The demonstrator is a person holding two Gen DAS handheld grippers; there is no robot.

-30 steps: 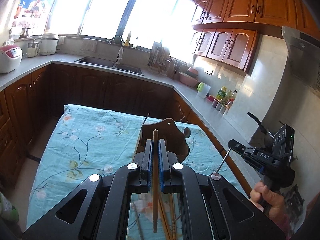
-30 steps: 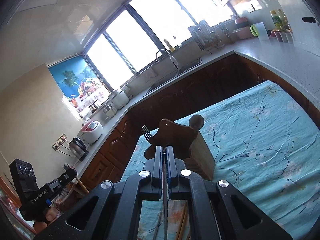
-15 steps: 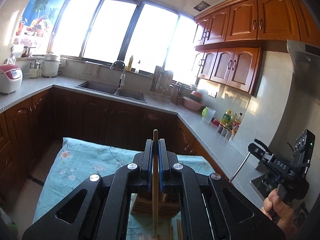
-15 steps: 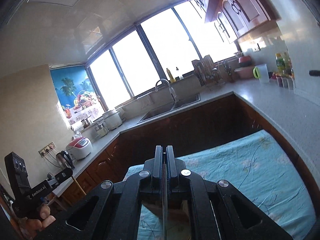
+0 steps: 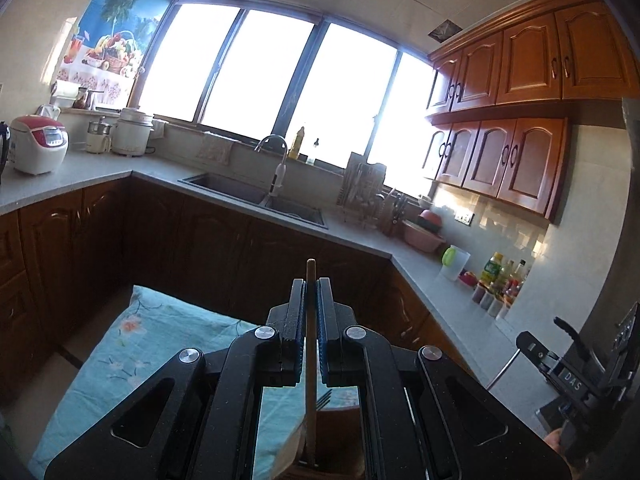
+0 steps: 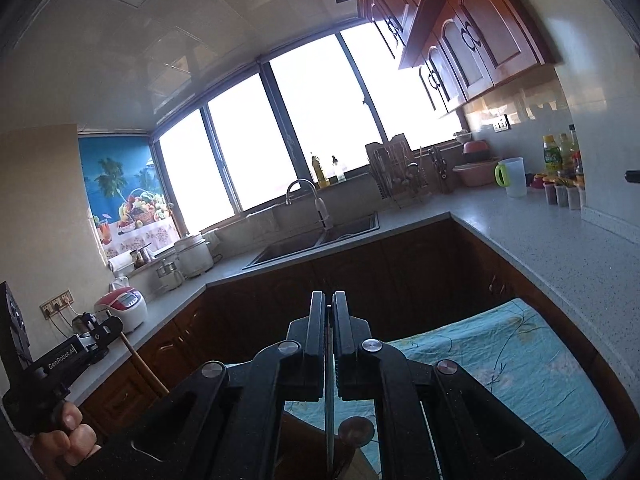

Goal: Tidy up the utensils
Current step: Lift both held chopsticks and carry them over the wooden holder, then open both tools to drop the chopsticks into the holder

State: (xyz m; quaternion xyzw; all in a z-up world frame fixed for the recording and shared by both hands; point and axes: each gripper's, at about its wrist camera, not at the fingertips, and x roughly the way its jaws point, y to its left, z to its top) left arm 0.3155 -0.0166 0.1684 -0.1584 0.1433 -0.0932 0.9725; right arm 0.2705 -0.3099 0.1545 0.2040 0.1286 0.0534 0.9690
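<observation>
Now, left claw (image 5: 311, 300): squeezing a wooden stick (image 5: 310, 364).
Right claw (image 6: 329, 320): squeezing a thin metal handle (image 6: 329, 412).
Wooden holder (image 5: 336, 436): sitting on the blue cloth (image 5: 132, 364).

A home kitchen w/ an L-shaped grey countertop (image 5: 420, 268) over dark wood base cabinets. A steel sink (image 5: 256, 196) & tap sit under a wide bright window (image 5: 280, 80); reddish wood wall cabinets (image 5: 520, 80) hang at right. A rice cooker (image 5: 38, 144), dish rack (image 6: 394, 172), bottles (image 6: 560, 156) & fruit poster (image 5: 112, 36) mark it as lived-in.
</observation>
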